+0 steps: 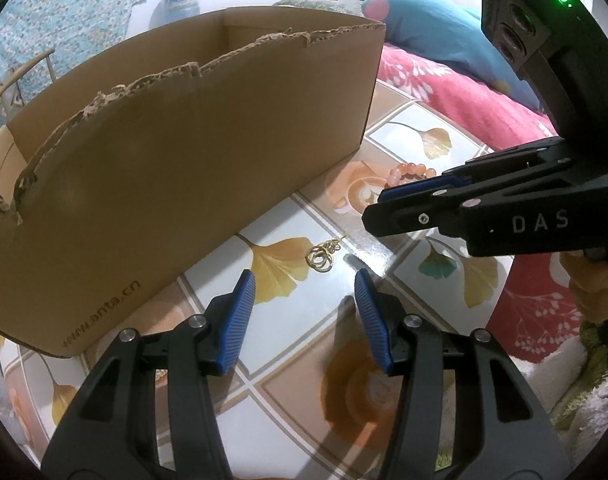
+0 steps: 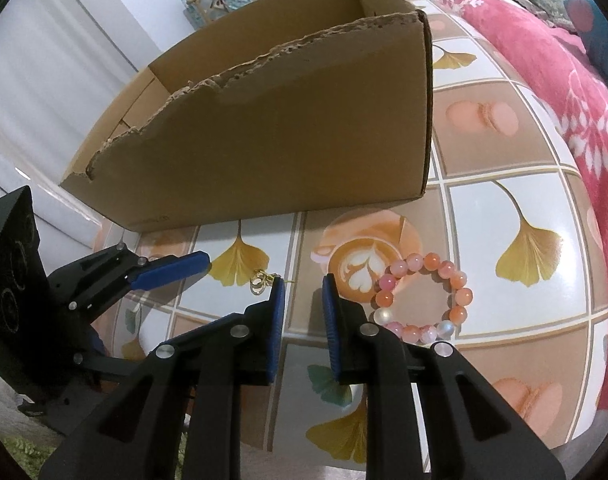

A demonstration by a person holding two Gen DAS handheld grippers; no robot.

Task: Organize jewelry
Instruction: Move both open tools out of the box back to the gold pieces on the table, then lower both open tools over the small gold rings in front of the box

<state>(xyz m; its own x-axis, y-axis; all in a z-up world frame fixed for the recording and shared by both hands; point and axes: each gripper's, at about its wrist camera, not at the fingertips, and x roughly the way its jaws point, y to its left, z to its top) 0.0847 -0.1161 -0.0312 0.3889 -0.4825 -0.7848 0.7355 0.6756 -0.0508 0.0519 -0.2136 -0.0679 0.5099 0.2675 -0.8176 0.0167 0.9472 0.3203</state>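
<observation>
A small gold ring trinket (image 1: pixel 321 258) lies on the patterned tabletop (image 1: pixel 404 128), just ahead of my left gripper (image 1: pixel 304 280), which stands open around bare table. A pink and orange bead bracelet (image 2: pixel 420 298) lies to the right of my right gripper (image 2: pixel 303 286). That gripper's blue pads are a narrow gap apart with nothing between them. In the right wrist view the gold trinket (image 2: pixel 261 281) sits just left of its left pad. The open cardboard box (image 1: pixel 184 152) with a torn rim stands behind both. In the left wrist view the right gripper (image 1: pixel 376 208) hides part of the bracelet (image 1: pixel 408 171).
The box (image 2: pixel 284 140) takes up the far half of the tabletop (image 2: pixel 504 208). A red flowered blanket (image 2: pixel 564 60) and a blue cushion (image 1: pixel 432 20) lie beyond the table's right edge. A blue pad (image 2: pixel 172 270) of the left gripper shows at the left of the right wrist view.
</observation>
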